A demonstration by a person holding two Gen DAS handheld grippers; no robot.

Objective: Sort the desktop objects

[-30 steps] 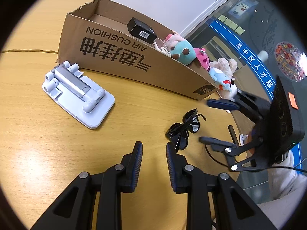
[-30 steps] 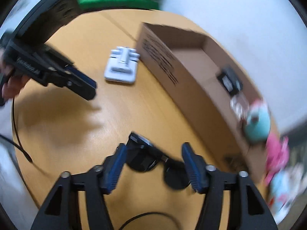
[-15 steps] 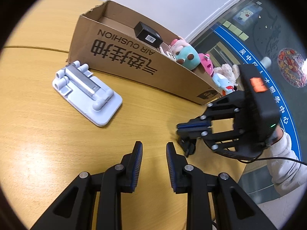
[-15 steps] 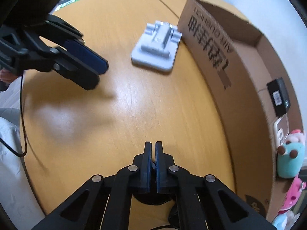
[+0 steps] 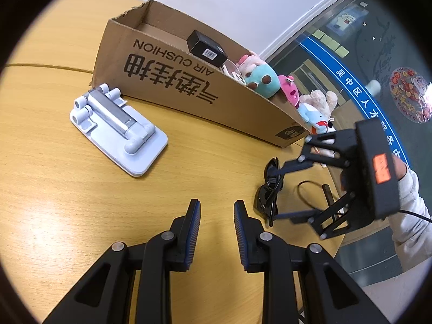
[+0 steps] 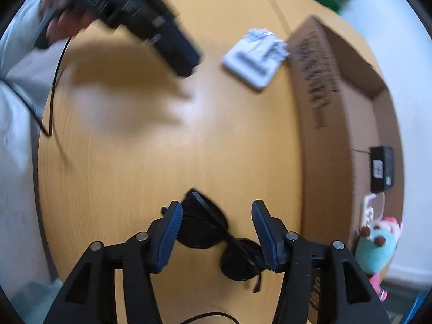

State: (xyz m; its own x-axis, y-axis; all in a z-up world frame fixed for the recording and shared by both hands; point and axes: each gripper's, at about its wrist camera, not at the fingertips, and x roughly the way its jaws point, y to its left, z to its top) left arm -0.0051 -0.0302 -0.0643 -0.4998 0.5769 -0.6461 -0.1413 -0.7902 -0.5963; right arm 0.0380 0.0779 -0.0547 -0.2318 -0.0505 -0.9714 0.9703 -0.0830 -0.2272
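Note:
Black sunglasses (image 6: 205,226) lie folded on the wooden table (image 6: 162,162). My right gripper (image 6: 216,208) points steeply down over them. Its jaws are opening, one blue pad on each side of the glasses and neither pressing on them. From the left wrist view the same right gripper (image 5: 271,195) straddles the sunglasses (image 5: 267,191) near the table's right edge. My left gripper (image 5: 216,203) hangs above bare wood left of the glasses, shut, with nothing between its pads. It shows blurred in the right wrist view, as does the left gripper (image 6: 175,51) itself.
A long cardboard box (image 5: 189,86) stands at the back and holds a small black box (image 5: 206,47) and plush toys (image 5: 262,78). A white folding phone stand (image 5: 118,132) lies in front of its left end. A black cable (image 5: 310,194) loops by the table edge.
Half a second ago the right gripper's jaws were shut above the sunglasses; now they stand apart around them and the wrist has rolled. The left gripper has stayed put.

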